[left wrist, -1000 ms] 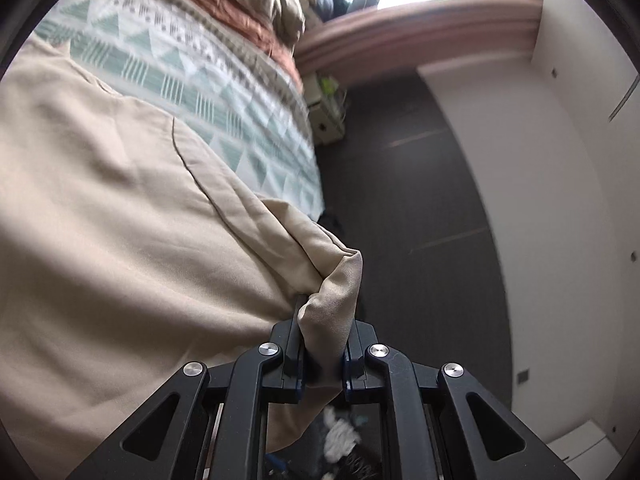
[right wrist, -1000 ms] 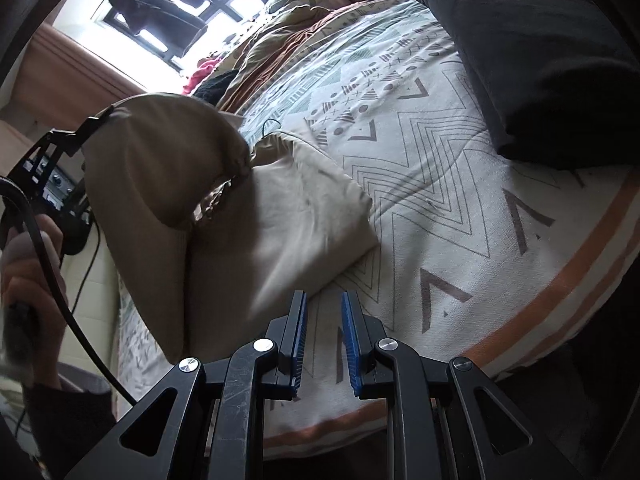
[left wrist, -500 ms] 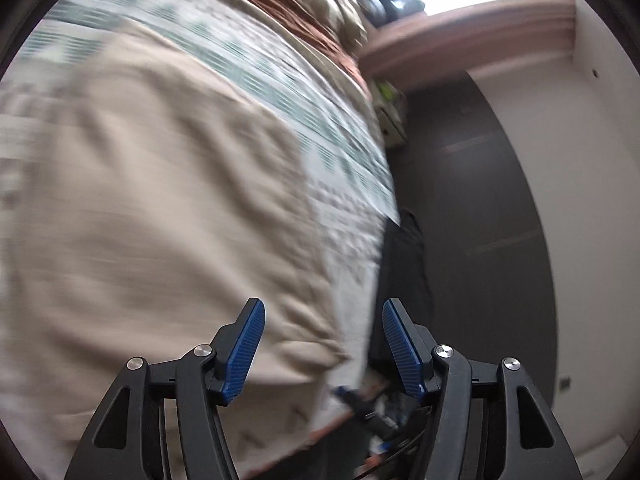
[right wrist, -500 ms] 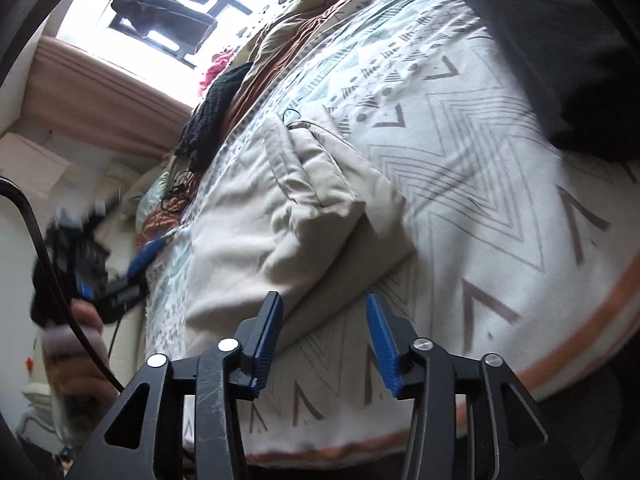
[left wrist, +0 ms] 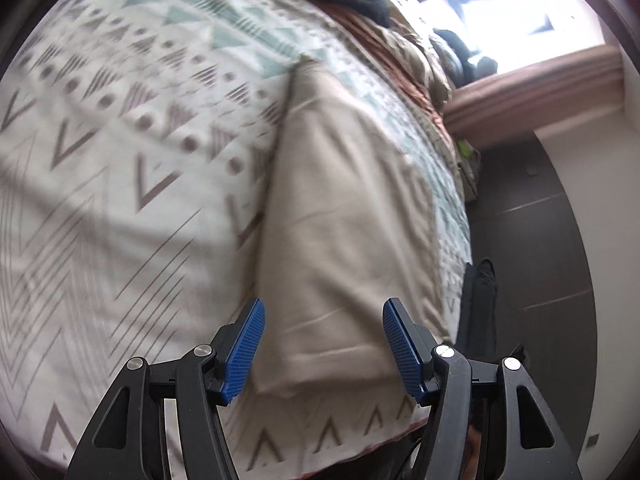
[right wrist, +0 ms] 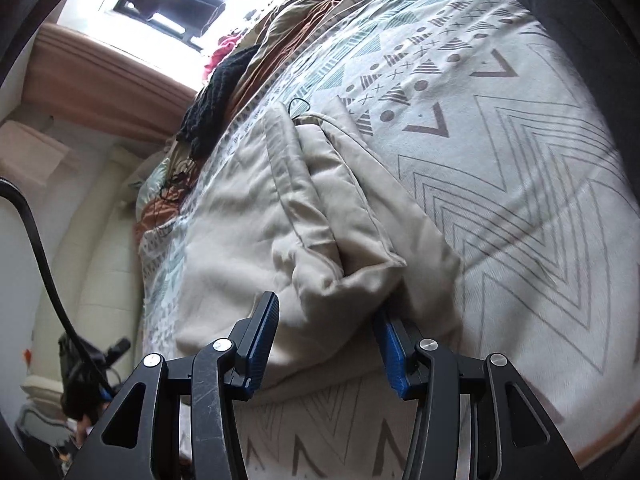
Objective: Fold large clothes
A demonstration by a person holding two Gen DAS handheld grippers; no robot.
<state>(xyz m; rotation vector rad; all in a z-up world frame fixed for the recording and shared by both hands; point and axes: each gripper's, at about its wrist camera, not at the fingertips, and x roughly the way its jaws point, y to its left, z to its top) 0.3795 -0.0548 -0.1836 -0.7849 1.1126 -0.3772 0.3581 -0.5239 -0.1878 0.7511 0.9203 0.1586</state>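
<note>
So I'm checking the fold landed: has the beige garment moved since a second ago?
Yes. The beige garment, then lifted by the left gripper, now lies flat on the patterned bedspread.

We count one beige garment (left wrist: 344, 216) folded ahead of our claws, one patterned bedspread (left wrist: 120, 160) beneath it, one black knit (right wrist: 216, 92) beyond, and two grippers.

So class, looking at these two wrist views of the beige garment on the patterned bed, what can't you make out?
- Left wrist view: the folded beige fabric garment is motion-blurred, so seams and layers are unclear.
- Right wrist view: the garment's near edge is hidden behind the right gripper.
- Right wrist view: the black device at lower left is small, dark and partly cut off.
- Both views: what kind of garment it is cannot be told.
</note>
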